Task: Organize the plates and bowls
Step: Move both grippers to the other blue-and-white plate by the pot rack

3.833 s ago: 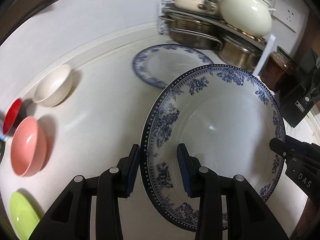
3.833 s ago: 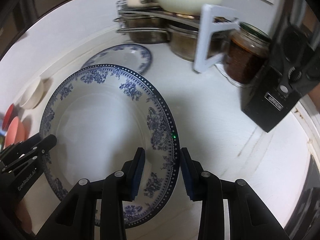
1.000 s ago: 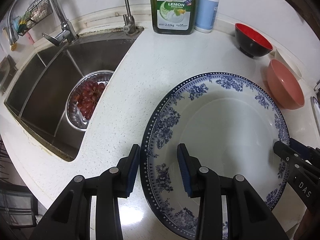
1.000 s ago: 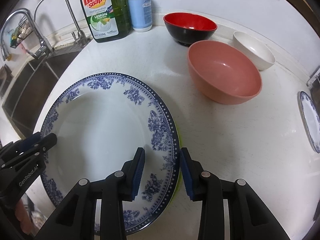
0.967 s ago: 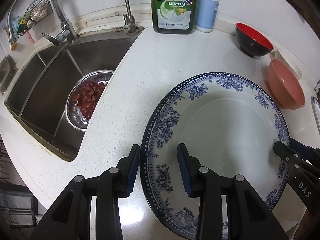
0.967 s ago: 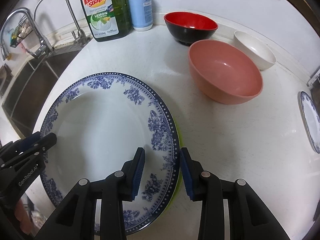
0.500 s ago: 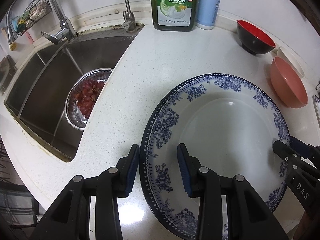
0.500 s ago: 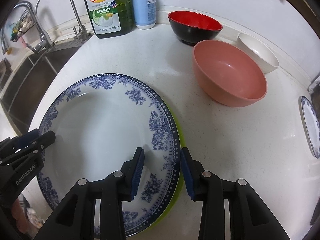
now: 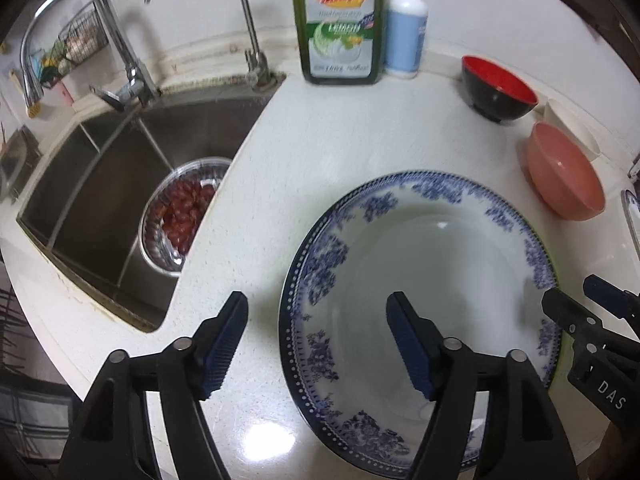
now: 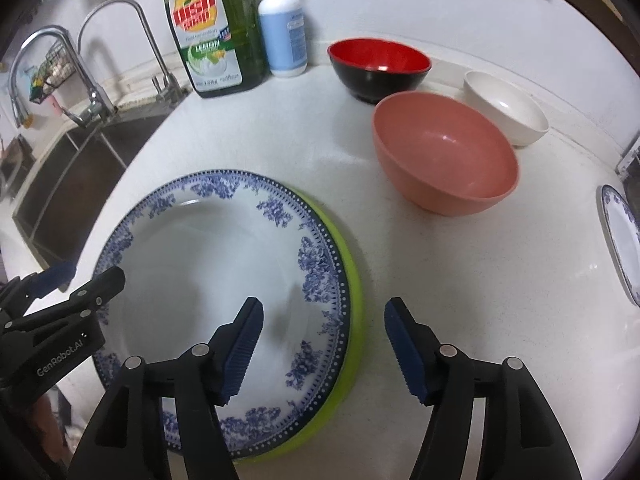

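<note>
Tongs first: the left gripper (image 9: 316,344) has its jaws spread wide, one on each side of the near-left rim of the blue-patterned plate (image 9: 424,280), and neither seems to touch it. The right gripper (image 10: 322,346) is likewise spread, straddling the plate's opposite rim with nothing clamped. The plate lies flat on a green plate (image 10: 352,280), of which only a crescent shows at the right edge; whether the two sit fully flush is hard to tell from these angles.

Beyond the stack, on the white counter (image 10: 460,280), stand the bowls: the pink bowl (image 10: 444,156) closest, then the white bowl (image 10: 506,108) and the red-and-black bowl (image 10: 378,68) near the wall. All three lie ahead and to the right of the stack, so the right gripper is the nearer one. A second blue-patterned plate (image 10: 622,240) is cut off at the far right edge, also on the right gripper's side. My judgement is that the next pick falls to the right gripper.
</note>
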A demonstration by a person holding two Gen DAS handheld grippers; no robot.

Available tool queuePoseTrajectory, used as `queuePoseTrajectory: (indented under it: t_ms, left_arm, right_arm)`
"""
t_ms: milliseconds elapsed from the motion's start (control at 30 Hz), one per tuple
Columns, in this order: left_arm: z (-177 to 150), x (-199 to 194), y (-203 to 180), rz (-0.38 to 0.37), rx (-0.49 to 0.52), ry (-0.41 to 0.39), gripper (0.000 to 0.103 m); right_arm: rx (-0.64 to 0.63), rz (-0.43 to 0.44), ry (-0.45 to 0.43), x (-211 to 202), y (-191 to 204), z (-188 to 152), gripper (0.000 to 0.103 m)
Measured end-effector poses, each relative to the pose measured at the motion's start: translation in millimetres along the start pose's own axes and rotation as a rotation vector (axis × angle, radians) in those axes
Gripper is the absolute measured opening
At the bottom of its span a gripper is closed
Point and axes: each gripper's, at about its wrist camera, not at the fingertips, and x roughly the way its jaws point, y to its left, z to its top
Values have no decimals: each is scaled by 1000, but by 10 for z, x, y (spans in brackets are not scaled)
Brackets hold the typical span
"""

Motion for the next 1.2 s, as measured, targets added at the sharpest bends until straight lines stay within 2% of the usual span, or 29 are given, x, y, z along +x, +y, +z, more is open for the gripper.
queuePoseTrajectory:
  t_ms: [233,367,467,733,867,1000,1200]
  left_arm:
    - [85,-286,-238,-38,55,-88,82]
    - [145,-453,-452,-74,94,-138,86]
    - [188,-577,-648,-93,130,-178,88]
    - [265,-880,-1240,-178,238,-270,95]
    - [286,-1024,-1580,-227,302,-324,103]
    - [318,-1151,-1933,-252,368,-369,103]
    - [352,-1276,-2421,-324,434,-382,103]
  right_arm:
    - [49,7,-83,-341,-229,-60,65]
    - [89,-15,-136,-556,-416,-111,72]
    - [116,-37,-169,-693,-594,-161,73]
    - [219,-122,-262,-1072,-1156,-327,79]
    - [276,-175,-291,-1249,-1457,-419,79]
    - [336,-235,-317,-1395,-1773,-503,79]
    - [402,-293,-352,-1554,-2201,-605,81]
